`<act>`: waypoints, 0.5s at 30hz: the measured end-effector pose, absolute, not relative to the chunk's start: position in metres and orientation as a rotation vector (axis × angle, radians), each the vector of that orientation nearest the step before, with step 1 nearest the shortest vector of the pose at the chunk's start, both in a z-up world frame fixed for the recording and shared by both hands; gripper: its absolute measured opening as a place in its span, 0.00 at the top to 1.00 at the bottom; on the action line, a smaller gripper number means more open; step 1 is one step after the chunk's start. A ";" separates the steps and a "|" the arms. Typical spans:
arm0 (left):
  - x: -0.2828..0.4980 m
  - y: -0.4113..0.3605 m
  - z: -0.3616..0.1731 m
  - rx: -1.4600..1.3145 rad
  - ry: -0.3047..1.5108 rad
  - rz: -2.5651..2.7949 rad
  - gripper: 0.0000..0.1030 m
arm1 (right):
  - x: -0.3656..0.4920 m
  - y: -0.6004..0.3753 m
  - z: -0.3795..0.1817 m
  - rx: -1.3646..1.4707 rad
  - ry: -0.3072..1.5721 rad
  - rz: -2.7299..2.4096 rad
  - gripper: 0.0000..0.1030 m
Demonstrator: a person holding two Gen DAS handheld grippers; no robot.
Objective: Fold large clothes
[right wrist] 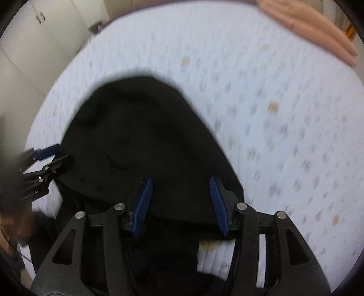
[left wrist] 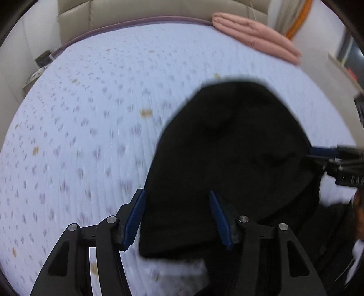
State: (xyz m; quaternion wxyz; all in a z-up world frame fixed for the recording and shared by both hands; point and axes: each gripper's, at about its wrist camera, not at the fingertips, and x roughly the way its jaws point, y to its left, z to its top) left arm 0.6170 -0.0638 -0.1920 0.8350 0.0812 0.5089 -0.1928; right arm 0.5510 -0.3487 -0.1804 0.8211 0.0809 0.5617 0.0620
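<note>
A black garment lies in a folded heap on the pale patterned bed sheet. It also fills the middle of the right wrist view. My left gripper is open, its blue pads spread over the garment's near left edge. My right gripper is open above the garment's near right part. Each gripper shows at the edge of the other's view, the right one and the left one, both next to the garment's side.
A folded pink garment lies at the bed's far right corner, also seen in the right wrist view. A beige headboard is behind. White cupboards stand to the left. The sheet spreads around the garment.
</note>
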 end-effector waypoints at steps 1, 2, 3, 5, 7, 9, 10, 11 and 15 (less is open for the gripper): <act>0.612 -0.059 -0.197 0.172 1.078 -0.398 0.40 | 0.543 -0.347 -0.189 0.141 1.206 0.132 0.52; 0.613 -0.055 -0.201 0.148 1.086 -0.397 0.40 | 0.540 -0.347 -0.194 0.127 1.205 0.132 0.52; 0.615 -0.051 -0.205 0.114 1.095 -0.401 0.38 | 0.536 -0.347 -0.197 0.121 1.199 0.134 0.51; 0.621 -0.041 -0.213 0.048 1.114 -0.400 0.31 | 0.535 -0.346 -0.199 0.119 1.189 0.126 0.51; 0.622 -0.037 -0.216 0.013 1.116 -0.402 0.28 | 0.534 -0.345 -0.203 0.101 1.173 0.121 0.51; 0.622 -0.033 -0.211 0.001 1.126 -0.397 0.28 | 0.533 -0.347 -0.201 0.102 1.179 0.122 0.51; 0.620 -0.034 -0.204 0.024 1.110 -0.399 0.29 | 0.532 -0.349 -0.193 0.104 1.183 0.127 0.51; 0.617 -0.035 -0.196 0.058 1.087 -0.403 0.29 | 0.530 -0.350 -0.188 0.104 1.177 0.134 0.51; 0.609 -0.032 -0.183 0.109 1.040 -0.385 0.28 | 0.516 -0.367 -0.163 0.156 1.117 0.142 0.50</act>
